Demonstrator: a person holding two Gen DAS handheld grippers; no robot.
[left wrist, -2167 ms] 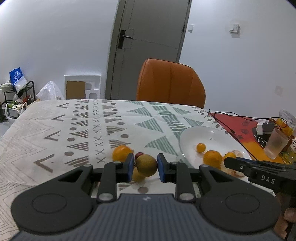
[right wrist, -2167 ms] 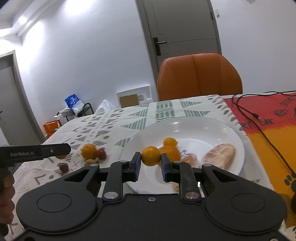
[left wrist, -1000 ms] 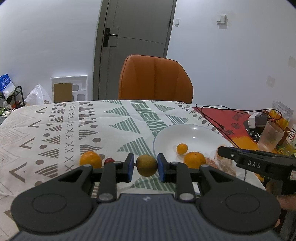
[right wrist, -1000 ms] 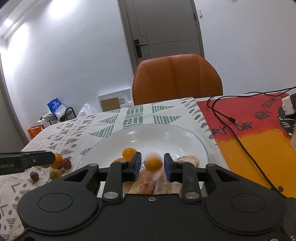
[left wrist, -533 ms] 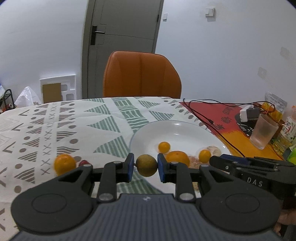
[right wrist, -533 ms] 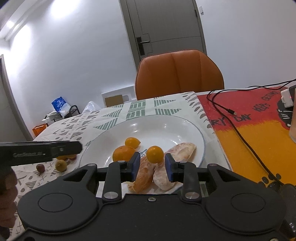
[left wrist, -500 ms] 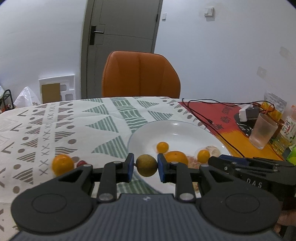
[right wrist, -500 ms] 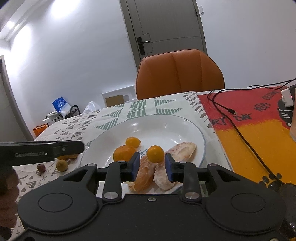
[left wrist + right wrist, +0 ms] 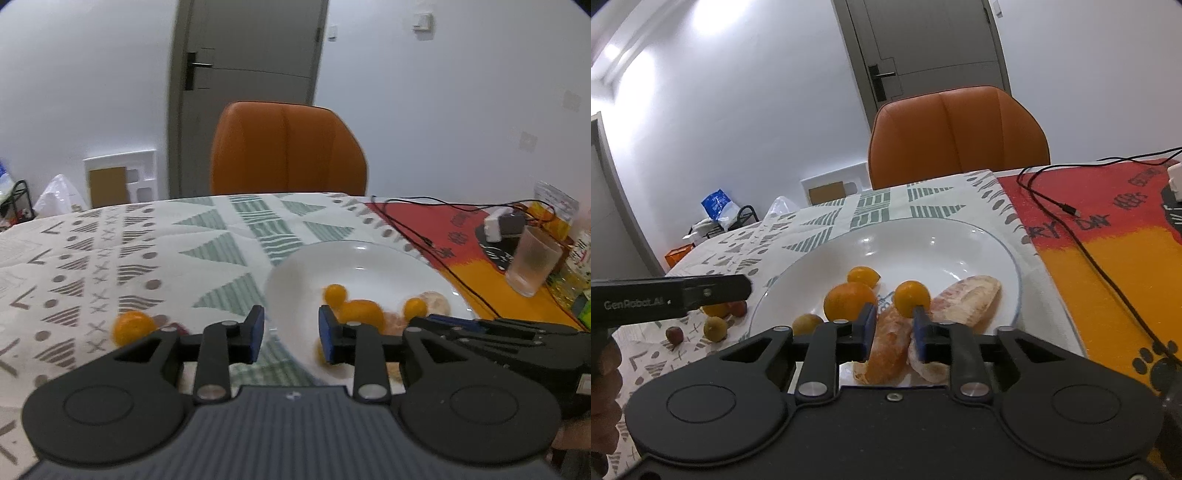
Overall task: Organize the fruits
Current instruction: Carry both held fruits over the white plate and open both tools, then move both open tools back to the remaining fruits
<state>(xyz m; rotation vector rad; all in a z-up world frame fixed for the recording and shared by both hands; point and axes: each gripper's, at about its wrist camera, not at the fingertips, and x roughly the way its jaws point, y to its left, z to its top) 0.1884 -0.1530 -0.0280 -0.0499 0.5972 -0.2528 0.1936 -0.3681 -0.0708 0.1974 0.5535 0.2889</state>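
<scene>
On my right wrist feed, the side of the left gripper [image 9: 738,288] carries pale lettering that I read as "GenRobot.AI"; the red and orange mat [image 9: 1108,258] bears black hand-style capitals, of which I can read "KEEPS" and, lower down, "RY DAY", its opening letters lost to me; a further word near the mat's far edge seems to start "GET", but I cannot read the rest; black paw prints [image 9: 1156,362] are printed on the orange part; on my left wrist feed the mat's lettering and the marking on the right gripper [image 9: 424,323] are too blurred for me to read.
</scene>
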